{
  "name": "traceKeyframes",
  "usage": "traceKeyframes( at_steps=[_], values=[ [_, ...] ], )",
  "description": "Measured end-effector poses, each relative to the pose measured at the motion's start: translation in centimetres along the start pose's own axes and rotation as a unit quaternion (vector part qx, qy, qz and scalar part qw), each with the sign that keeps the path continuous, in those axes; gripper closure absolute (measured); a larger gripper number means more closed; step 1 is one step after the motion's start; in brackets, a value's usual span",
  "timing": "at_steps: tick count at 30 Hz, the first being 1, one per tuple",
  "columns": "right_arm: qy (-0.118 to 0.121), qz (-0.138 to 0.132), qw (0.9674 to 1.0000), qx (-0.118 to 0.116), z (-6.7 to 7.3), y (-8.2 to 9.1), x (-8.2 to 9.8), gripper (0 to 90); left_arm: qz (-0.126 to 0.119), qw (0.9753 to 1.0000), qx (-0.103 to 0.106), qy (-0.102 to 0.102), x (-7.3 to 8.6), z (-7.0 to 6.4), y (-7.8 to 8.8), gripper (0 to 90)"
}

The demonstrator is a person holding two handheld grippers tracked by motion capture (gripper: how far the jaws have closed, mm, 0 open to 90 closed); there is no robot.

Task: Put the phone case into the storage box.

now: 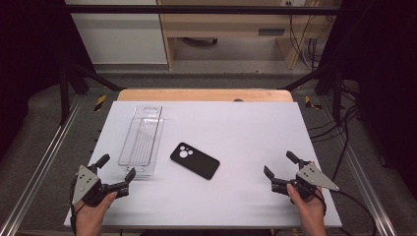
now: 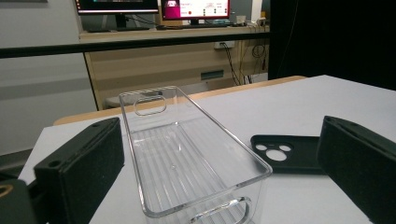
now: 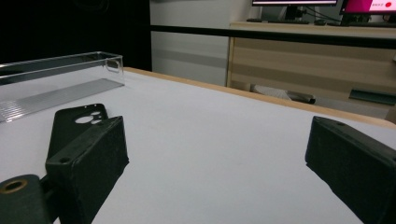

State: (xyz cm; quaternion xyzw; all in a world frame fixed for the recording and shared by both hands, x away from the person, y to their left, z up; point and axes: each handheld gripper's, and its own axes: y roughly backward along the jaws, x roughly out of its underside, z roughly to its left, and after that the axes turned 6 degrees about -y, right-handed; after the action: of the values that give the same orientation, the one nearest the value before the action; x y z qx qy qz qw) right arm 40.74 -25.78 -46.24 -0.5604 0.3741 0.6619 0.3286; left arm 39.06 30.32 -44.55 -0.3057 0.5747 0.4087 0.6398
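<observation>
A white desk (image 1: 246, 132) fills the middle of the high view, with a wooden edge along its far side and dark framing rails to either side; beyond it stand pale wooden furniture and a grey floor.

Nearest the camera, at the lower left of the high view, the left gripper (image 1: 117, 174) rests in a hand (image 1: 91, 216) at the desk's near edge. Its jaws stand wide apart with nothing between them. In the left gripper view the two black jaws rise at the lower left and lower right, and the near end of the clear plastic tray (image 2: 187, 158) sits in the gap ahead of them, untouched.

At the lower right of the high view, the right gripper (image 1: 280, 165) is held by the other hand (image 1: 310, 211), its jaws also spread wide and empty, pointing toward the upper left of the frame.

Farther in, near the centre, a black phone case (image 1: 194, 161) lies flat on the desk with its camera cut-outs facing up, well apart from both grippers. Just to its left lies the clear plastic tray (image 1: 141, 140), long and narrow, running away toward the desk's far edge. The right gripper view shows the phone case (image 3: 77, 123) behind its left jaw and the tray (image 3: 60, 84) beyond it, at the upper left.
</observation>
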Motion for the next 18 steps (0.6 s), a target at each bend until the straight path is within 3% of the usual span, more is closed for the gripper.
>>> traceKeyframes(
  at_steps=[4, 6, 7, 8, 12, 13, 15, 18],
  values=[
    [0.007, 0.026, 0.9996, 0.008, 0.2, -0.1, 0.0, 5.3, 0.002, 1.0000, -0.002, 0.002, 0.1, 0.1, 0.1, 0.5],
    [0.019, 0.044, 0.9983, 0.031, 0.3, -0.3, 0.0, 7.2, 0.002, 1.0000, -0.003, 0.002, 0.1, 0.2, 0.1, 0.5],
    [0.019, 0.044, 0.9983, 0.031, 0.3, -0.3, 0.0, 7.2, 0.002, 1.0000, -0.003, 0.002, 0.1, 0.2, 0.1, 0.6],
    [0.033, 0.055, 0.9970, 0.043, 0.4, -0.4, 0.1, 7.6, 0.002, 1.0000, -0.003, 0.001, 0.1, 0.2, 0.1, 0.6],
    [0.033, 0.073, 0.9958, 0.045, 0.6, -0.8, 0.2, 8.3, 0.003, 1.0000, -0.004, 0.000, 0.1, 0.3, 0.1, 0.6],
    [0.048, 0.089, 0.9938, 0.047, 0.9, -1.2, 0.2, 8.3, 0.004, 1.0000, -0.006, -0.002, 0.1, 0.3, 0.1, 0.6],
    [0.041, 0.100, 0.9936, 0.034, 1.2, -1.5, -0.2, 9.5, 0.007, 0.9999, -0.009, -0.003, 0.2, 0.4, 0.2, 0.7],
    [0.045, 0.136, 0.9895, 0.022, 1.7, -2.2, -1.2, 11.1, 0.005, 0.9999, -0.010, 0.001, 0.2, 0.5, 0.2, 0.7]
  ],
)
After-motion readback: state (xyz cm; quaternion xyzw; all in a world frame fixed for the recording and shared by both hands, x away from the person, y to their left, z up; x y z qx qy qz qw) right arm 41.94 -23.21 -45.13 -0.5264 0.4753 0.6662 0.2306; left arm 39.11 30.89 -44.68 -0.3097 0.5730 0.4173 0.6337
